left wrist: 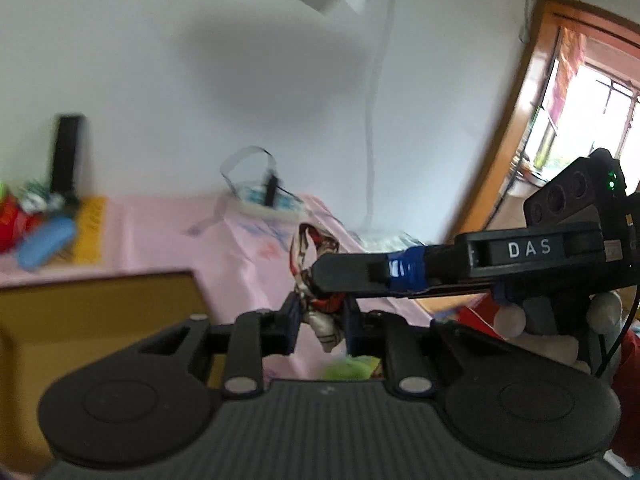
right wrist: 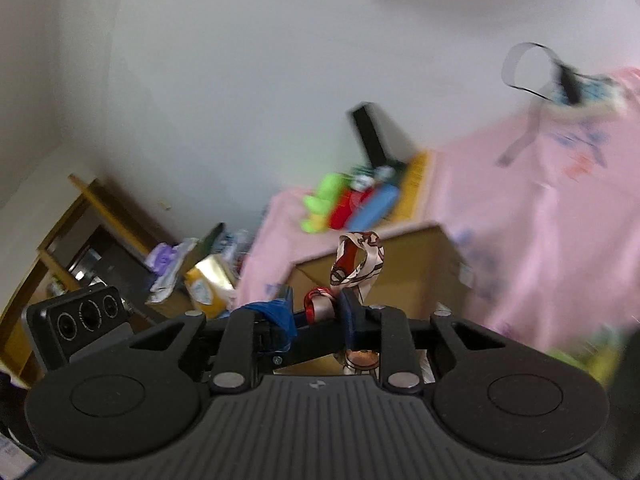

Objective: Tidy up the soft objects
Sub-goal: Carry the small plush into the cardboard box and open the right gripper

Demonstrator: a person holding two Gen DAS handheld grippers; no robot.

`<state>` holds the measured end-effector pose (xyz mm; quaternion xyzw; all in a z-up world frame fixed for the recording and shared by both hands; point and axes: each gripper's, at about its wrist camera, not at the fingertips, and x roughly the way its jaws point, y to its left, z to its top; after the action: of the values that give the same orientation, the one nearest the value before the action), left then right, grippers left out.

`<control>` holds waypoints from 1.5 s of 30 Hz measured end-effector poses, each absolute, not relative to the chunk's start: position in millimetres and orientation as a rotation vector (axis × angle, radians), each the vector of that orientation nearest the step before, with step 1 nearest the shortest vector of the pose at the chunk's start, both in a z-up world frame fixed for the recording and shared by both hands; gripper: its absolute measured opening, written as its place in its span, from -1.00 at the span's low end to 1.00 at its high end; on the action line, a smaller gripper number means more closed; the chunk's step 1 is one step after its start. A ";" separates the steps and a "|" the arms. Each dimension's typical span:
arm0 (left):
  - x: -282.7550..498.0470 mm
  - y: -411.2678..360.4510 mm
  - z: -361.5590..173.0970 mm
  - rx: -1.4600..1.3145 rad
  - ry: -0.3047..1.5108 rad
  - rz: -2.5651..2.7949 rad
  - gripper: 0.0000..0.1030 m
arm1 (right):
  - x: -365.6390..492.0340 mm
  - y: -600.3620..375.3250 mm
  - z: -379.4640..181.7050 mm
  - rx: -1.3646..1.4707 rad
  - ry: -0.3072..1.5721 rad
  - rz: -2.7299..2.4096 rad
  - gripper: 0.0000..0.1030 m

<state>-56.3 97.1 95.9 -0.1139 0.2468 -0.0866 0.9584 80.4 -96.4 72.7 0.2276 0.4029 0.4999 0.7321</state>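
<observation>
A patterned red-and-cream silk scarf is held up in the air between both grippers. My left gripper is shut on the scarf's lower part. My right gripper reaches in from the right and is shut on the scarf just above it. In the right wrist view the scarf loops up above my right gripper, and the left gripper's blue-taped finger crosses in front. An open cardboard box stands below left; it also shows in the right wrist view.
A pink cloth covers the table. Green, red and blue soft items lie at its far end by a black upright object. A small bag with a strap sits by the wall. A wooden shelf and a window flank the scene.
</observation>
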 end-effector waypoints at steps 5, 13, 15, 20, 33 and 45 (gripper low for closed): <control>-71.1 155.6 107.1 -0.181 0.489 -0.069 -0.69 | 84.5 -16.0 79.3 0.473 0.873 1.178 -0.87; -96.0 235.6 111.6 -0.147 0.480 0.079 -0.69 | 90.9 77.3 69.2 0.561 0.898 1.263 -0.86; -101.2 253.2 109.3 -0.144 0.488 0.108 -0.69 | 91.9 92.2 61.9 0.603 0.920 1.278 -0.86; -95.8 281.1 82.9 -0.129 0.585 0.171 -0.69 | 85.1 123.3 29.1 0.660 1.009 1.249 -0.86; -85.9 309.4 7.6 -0.139 0.837 0.252 -0.49 | 72.4 159.3 -48.3 0.694 1.329 1.059 -0.76; -89.0 298.5 5.6 -0.109 0.849 0.304 -0.01 | 73.0 150.7 -53.5 0.634 1.330 1.027 -0.71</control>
<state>-89.0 298.5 5.6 -0.0527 0.4101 0.1470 0.8986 73.0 150.7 -53.5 0.2760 0.5791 0.4470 0.6234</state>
